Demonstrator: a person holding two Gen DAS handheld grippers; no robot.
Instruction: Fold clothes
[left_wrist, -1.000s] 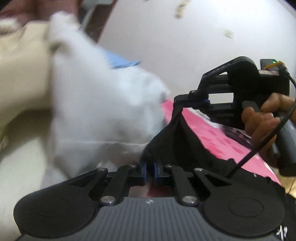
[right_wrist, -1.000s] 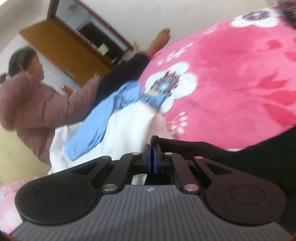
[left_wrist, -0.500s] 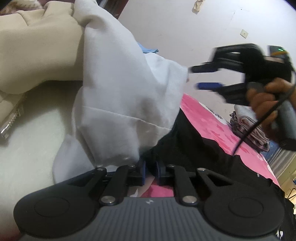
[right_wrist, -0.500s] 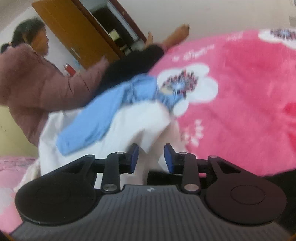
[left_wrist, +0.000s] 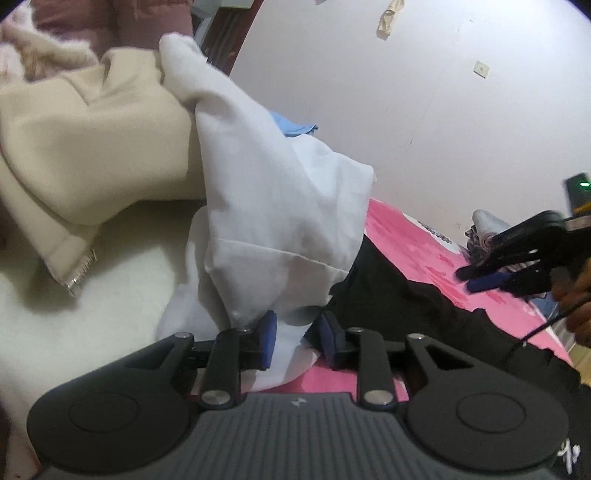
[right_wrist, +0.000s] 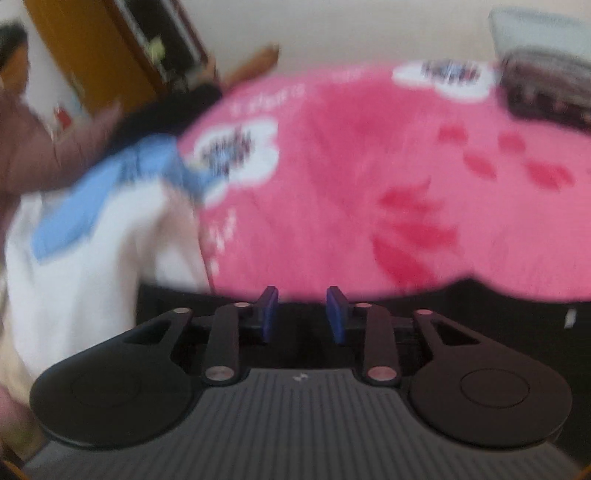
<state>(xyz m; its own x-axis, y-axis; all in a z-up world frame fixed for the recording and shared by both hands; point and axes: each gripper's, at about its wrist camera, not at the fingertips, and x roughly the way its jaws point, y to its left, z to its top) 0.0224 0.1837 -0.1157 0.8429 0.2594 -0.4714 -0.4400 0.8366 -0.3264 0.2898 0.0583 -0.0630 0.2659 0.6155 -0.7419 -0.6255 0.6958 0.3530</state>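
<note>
Left wrist view, from left to right: a beige garment (left_wrist: 85, 155) heaped at the far side, a white cloth (left_wrist: 273, 206) draped over it and down to the left gripper (left_wrist: 295, 334), then the black garment (left_wrist: 399, 295) spread on the pink blanket (left_wrist: 417, 251), and at the edge the right gripper (left_wrist: 480, 277) held in a hand (left_wrist: 576, 295). Both grippers stand released, nothing between their pads; the right one's own view, blurred, shows its jaws parted above the black cloth's edge.

My guess is they are between grasps on the black garment. Whether it lies half-folded or only spread, I cannot tell. Any new grip would need an edge or corner.

A small white mark on the black cloth's lower corner is unreadable; the blanket's lettering too.
</note>
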